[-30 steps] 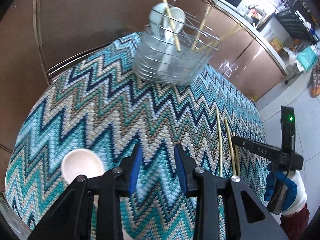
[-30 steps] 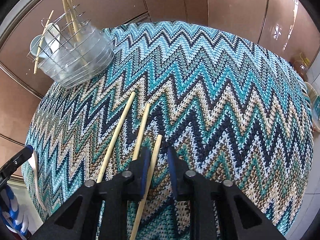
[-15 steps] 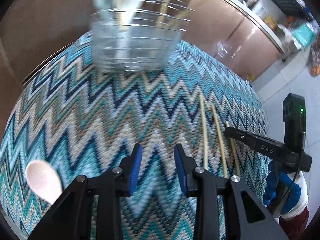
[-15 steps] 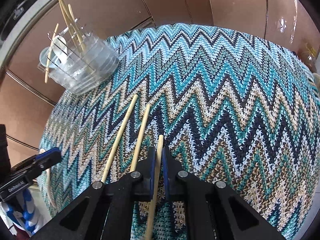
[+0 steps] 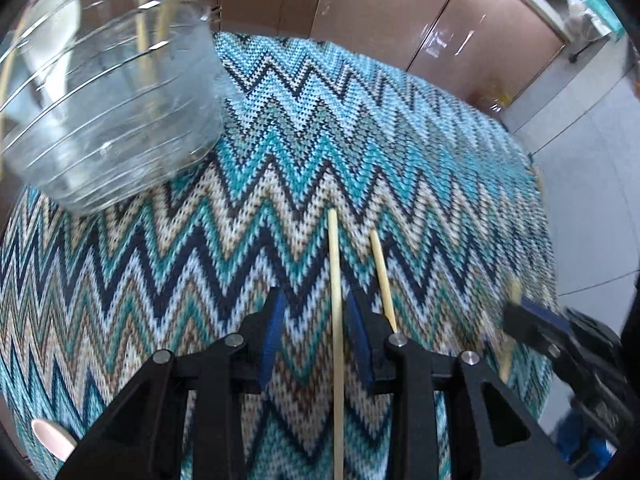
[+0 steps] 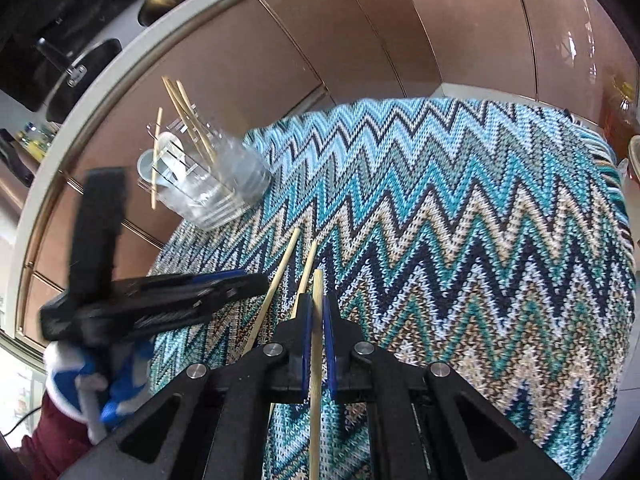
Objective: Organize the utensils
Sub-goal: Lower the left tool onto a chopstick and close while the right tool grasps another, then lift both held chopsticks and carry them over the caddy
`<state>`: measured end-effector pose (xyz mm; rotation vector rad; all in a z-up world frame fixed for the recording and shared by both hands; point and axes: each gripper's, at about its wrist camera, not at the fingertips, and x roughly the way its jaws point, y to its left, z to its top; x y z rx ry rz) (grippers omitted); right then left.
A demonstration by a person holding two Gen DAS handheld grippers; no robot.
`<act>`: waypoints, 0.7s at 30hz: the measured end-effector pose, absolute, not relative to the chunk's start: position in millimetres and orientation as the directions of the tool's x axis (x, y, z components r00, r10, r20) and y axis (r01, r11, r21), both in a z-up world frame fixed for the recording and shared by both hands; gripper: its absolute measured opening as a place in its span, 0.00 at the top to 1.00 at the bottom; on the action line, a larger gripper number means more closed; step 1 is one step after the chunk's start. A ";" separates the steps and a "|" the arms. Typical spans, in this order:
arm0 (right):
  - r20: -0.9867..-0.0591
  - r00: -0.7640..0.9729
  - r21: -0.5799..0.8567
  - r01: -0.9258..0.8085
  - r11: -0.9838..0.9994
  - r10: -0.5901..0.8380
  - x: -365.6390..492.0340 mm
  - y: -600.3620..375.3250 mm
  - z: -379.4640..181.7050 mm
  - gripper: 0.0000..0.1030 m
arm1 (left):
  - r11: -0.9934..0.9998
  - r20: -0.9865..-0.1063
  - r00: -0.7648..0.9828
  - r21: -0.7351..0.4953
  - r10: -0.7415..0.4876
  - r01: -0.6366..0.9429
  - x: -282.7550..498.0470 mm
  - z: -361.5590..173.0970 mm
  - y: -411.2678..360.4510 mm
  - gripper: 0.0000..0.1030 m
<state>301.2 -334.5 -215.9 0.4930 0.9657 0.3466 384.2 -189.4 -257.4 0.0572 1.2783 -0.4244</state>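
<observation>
My left gripper [image 5: 316,304] is open and points down at the zigzag cloth [image 5: 280,184]. One pale wooden chopstick [image 5: 334,280] lies on the cloth between its blue pads [image 5: 272,320], nearer the right pad and not pressed. A second chopstick [image 5: 382,272] lies just outside that pad. My right gripper [image 6: 316,308] is shut on a third chopstick [image 6: 318,292], which sticks out ahead of the pads. The right gripper [image 5: 536,324] shows blurred at the right of the left wrist view. A clear wire-ringed holder [image 6: 204,184] with several chopsticks and white spoons stands at the cloth's far left.
A pink spoon [image 5: 52,440] lies at the cloth's near left edge. Brown cabinet doors [image 6: 360,52] rise right behind the table. A gloved hand [image 6: 100,376] carries the left gripper [image 6: 160,304] close beside my right one. Tiled floor [image 5: 592,160] lies past the right edge.
The left gripper swung right, away from the pink spoon, and now straddles a chopstick. The right gripper closed on the nearest chopstick and rose with it.
</observation>
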 end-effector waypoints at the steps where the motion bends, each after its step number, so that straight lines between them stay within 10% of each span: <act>1: -0.688 0.532 0.549 -0.065 0.833 0.494 298.3 -336.3 -216.7 0.94 | 0.922 -0.938 0.218 -0.185 -0.269 0.340 387.5 -258.3 -192.2 0.72; 21: -0.633 0.576 0.572 -0.104 0.814 0.518 261.2 -357.3 -196.6 0.94 | 0.909 -0.904 0.327 -0.136 -0.277 0.394 370.6 -242.6 -227.3 0.96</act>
